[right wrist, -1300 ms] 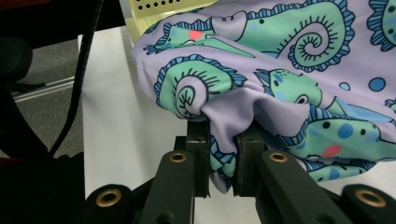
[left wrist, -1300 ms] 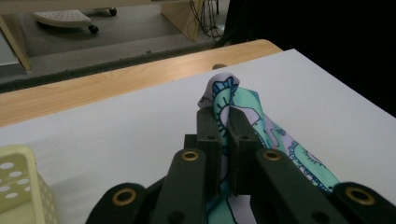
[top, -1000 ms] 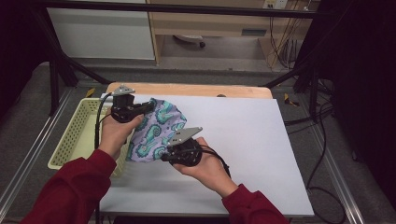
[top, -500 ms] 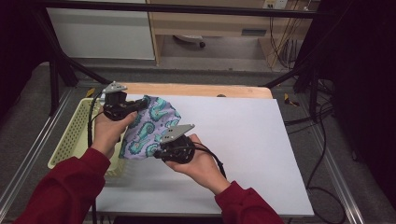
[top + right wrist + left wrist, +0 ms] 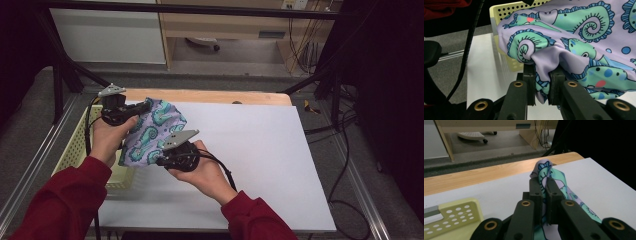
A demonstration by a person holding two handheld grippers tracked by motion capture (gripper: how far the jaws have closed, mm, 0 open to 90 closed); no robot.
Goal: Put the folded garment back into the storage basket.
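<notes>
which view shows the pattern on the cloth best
The right gripper view: the cloth is close up, so its green seahorses and blue dots read clearly. The high view shows the whole cloth stretched between both grippers, but small. The left gripper view shows a pinched fold behind the jaws.

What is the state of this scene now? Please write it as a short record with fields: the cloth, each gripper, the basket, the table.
cloth: lilac fabric with green seahorse print, held up between both grippers, above the table's left part
left gripper: shut on the cloth's far edge
right gripper: shut on a bunched fold of the cloth's near edge
basket: pale yellow perforated basket, at the table's left edge, partly under the cloth and the left hand; contents cannot be told
table: white sheet over a wooden top
</notes>
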